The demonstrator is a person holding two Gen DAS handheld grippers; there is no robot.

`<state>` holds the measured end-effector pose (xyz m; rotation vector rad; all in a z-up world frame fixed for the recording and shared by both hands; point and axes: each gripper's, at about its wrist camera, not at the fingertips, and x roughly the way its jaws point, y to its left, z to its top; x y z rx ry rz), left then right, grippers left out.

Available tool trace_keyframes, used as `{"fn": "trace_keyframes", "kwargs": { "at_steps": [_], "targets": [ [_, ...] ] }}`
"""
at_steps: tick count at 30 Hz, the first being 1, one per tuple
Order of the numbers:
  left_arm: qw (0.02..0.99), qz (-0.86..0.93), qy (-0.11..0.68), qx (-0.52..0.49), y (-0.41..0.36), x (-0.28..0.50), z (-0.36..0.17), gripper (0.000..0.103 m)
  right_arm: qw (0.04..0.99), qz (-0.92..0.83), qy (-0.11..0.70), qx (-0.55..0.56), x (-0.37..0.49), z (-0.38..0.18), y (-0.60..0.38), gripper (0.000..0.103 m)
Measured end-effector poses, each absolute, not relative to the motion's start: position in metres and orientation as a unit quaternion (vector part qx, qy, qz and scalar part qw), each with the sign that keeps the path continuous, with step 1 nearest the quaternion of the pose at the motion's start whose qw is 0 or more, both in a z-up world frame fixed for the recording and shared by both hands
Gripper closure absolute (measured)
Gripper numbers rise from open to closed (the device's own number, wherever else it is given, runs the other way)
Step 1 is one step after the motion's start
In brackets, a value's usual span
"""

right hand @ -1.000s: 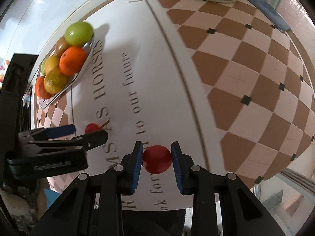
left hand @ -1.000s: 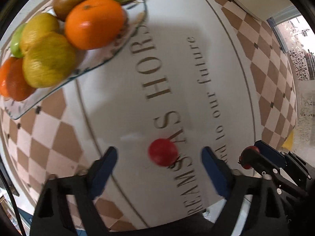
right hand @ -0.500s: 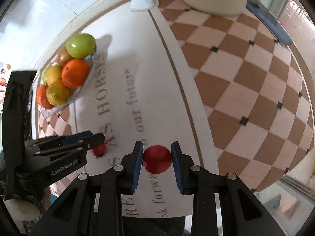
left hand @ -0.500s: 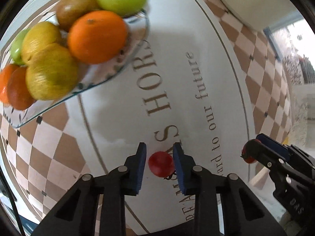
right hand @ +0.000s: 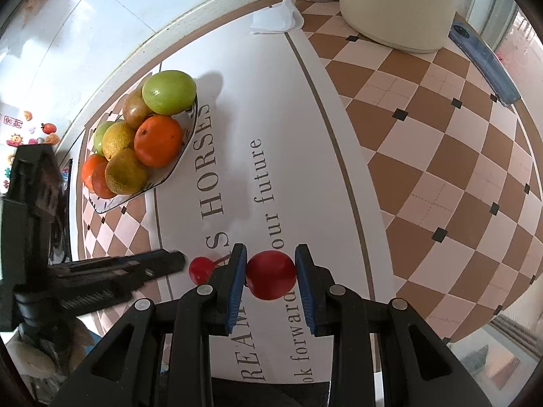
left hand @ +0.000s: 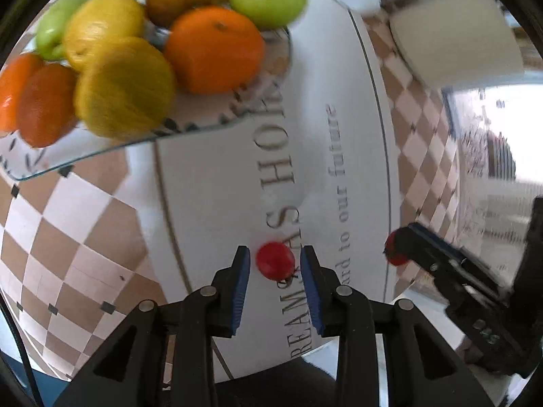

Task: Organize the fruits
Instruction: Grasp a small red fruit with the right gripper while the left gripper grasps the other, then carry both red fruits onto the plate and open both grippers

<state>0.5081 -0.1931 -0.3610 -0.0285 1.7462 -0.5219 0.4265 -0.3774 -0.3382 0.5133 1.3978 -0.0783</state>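
Left wrist view is blurred by motion, so edges and printed lettering are smeared. The desk (left hand: 339, 108), covered with a checked cloth bearing a white lettered panel, fills both views; its far edge is cut off by the fisheye rim. A cream container (right hand: 400, 3) is shown at the back, its top cropped. The glass fruit plate (right hand: 159, 183) is seen at the left of the desk, piled with oranges, yellow citrus and green fruit; the fruits at the rear are partly hidden by those in front. The left tool (left hand: 275, 268) has just been closing, and a small red fruit (left hand: 275, 260) is between its blue pads, above the lettered panel; contact at the left pad cannot be confirmed through the blur. The right tool (right hand: 270, 275) is pinched on a larger red fruit (right hand: 270, 279), held over the same panel.
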Motion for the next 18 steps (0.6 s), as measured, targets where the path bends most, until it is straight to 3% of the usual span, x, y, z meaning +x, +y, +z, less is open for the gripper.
{"fn": "trace_keyframes", "kwargs": {
  "at_steps": [7, 18],
  "targets": [
    [0.598, -0.220, 0.768, 0.061, -0.223, 0.489, -0.384, 0.074, 0.731, -0.045, 0.637, 0.241, 0.416, -0.341, -0.383, 0.071],
    [0.625, -0.231, 0.743, 0.057, -0.219, 0.484, -0.372, 0.075, 0.733, -0.043, 0.631, 0.249, 0.406, -0.337, -0.382, 0.071]
  ]
}}
